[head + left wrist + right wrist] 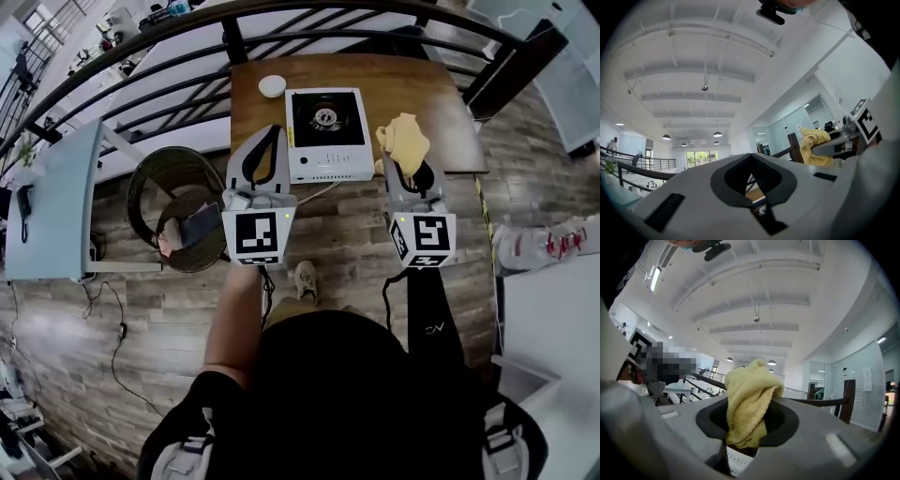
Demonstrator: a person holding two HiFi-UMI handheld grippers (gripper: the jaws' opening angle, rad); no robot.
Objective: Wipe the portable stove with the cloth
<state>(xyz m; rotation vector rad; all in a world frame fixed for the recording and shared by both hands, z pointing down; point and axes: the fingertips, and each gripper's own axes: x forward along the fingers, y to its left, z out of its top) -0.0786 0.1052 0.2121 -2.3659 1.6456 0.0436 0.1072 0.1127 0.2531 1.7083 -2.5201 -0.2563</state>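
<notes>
- Person (356, 403): a gripper in each hand.
- Left gripper (269, 133): clenched, empty, beside stove (324, 131).
- Right gripper (412, 171): grasping cloth (403, 139), just right of stove on table (412, 80).
- Step: wiping not begun; next, likely lower cloth onto stove top.

No legible text, label or number anywhere.

Portable stove (326, 131) on tabletop (412, 80), against near edge, left of middle. Small dish (272, 85) behind stove's rear left corner, toward tabletop's far left corner. Cloth (403, 139) right of stove, by near edge, lower end in jaws of right gripper (411, 169). Left gripper (274, 131) at tabletop's near left corner, just beside stove's left side. Chair (150, 178) on floor, left of tabletop. Railing (232, 42) behind tabletop's far edge.
</notes>
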